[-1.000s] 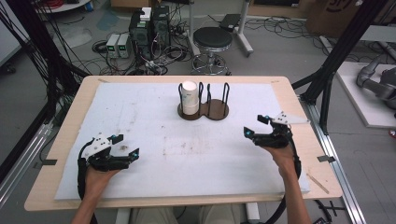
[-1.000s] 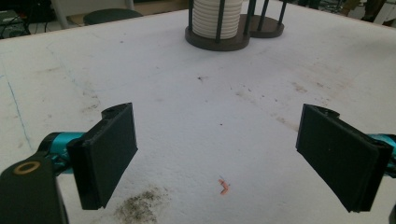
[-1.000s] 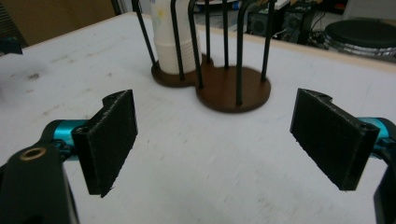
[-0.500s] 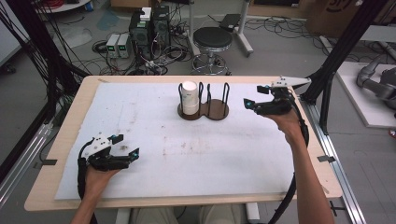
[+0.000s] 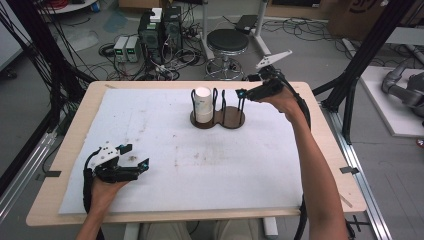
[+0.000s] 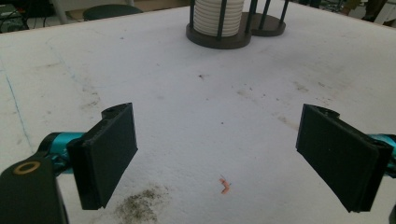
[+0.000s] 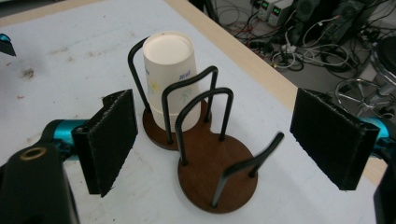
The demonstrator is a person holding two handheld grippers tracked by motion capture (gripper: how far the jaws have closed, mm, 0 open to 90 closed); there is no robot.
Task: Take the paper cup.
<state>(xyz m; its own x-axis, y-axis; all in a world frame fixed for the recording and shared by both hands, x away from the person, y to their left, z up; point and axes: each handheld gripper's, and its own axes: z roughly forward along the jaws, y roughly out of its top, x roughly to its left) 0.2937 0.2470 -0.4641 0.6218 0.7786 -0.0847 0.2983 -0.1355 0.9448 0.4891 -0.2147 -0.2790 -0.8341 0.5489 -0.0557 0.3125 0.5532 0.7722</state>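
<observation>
A dark wooden two-ring cup holder (image 5: 231,120) with black wire hoops stands at the back middle of the white mat. Its left ring holds a stack of white paper cups (image 5: 202,103), bottoms up; the right ring is bare. My right gripper (image 5: 246,86) hovers in the air just right of and above the holder, open. In the right gripper view the cups (image 7: 170,70) and the holder base (image 7: 219,179) lie below, between the wide-apart jaws of the right gripper (image 7: 222,135). My left gripper (image 5: 135,156) rests open on the mat at front left; its pads (image 6: 109,149) frame bare mat, with the cups (image 6: 218,16) far ahead.
The white foam mat (image 5: 165,130) covers most of the wooden table (image 5: 330,150). A small orange scrap (image 6: 224,185) and a dirt smudge (image 6: 140,207) lie on the mat near the left gripper. Behind the table stand a stool (image 5: 227,42) and electronics boxes (image 5: 160,30); black frame poles flank both sides.
My right hand has lifted off the front right of the mat and travelled back and left to the cup holder, rising as it went. The left hand has stayed where it was.
</observation>
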